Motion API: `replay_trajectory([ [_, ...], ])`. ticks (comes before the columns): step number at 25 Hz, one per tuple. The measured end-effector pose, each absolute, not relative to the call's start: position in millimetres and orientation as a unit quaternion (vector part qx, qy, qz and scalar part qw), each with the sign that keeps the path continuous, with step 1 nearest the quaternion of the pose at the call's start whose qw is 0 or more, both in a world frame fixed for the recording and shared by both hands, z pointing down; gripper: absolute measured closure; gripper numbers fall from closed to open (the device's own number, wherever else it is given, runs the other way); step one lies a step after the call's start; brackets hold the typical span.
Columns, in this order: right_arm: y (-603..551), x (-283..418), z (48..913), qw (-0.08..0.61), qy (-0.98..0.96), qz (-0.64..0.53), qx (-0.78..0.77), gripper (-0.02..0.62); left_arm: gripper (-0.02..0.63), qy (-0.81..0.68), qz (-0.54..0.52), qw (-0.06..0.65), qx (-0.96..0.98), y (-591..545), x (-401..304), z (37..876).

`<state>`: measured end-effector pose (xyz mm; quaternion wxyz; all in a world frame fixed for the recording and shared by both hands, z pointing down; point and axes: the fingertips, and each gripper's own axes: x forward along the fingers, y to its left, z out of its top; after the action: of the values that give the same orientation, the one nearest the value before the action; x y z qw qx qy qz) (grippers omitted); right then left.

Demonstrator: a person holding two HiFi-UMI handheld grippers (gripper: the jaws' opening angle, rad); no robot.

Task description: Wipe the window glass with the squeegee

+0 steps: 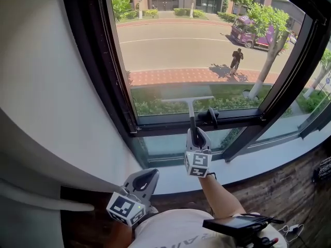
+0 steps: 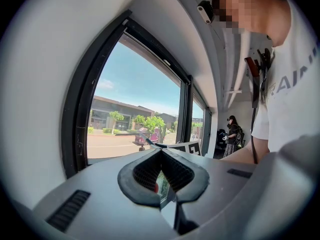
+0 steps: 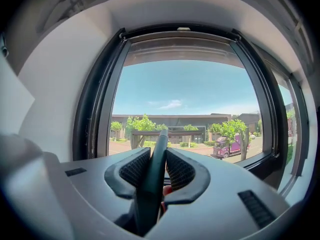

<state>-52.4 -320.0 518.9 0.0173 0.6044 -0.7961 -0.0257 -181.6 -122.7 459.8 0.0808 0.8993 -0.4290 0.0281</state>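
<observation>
My right gripper (image 1: 197,134) has its jaws clamped on the squeegee (image 1: 188,100), blade low on the window glass (image 1: 181,45), while my left gripper (image 1: 146,179) hangs with jaws closed and empty, so I judge wiping is under way, the next stroke needing steady blade pressure.

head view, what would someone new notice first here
The squeegee stands out first: its blade lies level across the lower part of the window glass, and the right tool is clamped on its dark handle. The left tool hangs low near the person's body, shut and empty.
</observation>
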Motion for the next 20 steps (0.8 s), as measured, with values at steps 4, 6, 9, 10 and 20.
replay_trajectory([
  [4,-320,-50,542,0.03,-0.796,-0.004,0.605,0.492,0.588,-0.431,0.03,0.084,0.898,-122,-182,463],
  [6,-320,-50,549,0.032,-0.796,0.003,0.604,0.492,0.588,-0.429,0.031,0.085,0.899,-122,-180,464],
  [9,-321,-49,559,0.034,-0.796,0.025,0.604,0.492,0.588,-0.43,0.032,0.086,0.898,-121,-180,464],
  [10,-322,-48,563,0.035,-0.796,0.034,0.604,0.492,0.588,-0.431,0.033,0.087,0.898,-121,-180,464],
  [20,-322,-47,566,0.044,-0.799,0.04,0.599,0.492,0.589,-0.436,0.029,0.09,0.895,-123,-182,467],
])
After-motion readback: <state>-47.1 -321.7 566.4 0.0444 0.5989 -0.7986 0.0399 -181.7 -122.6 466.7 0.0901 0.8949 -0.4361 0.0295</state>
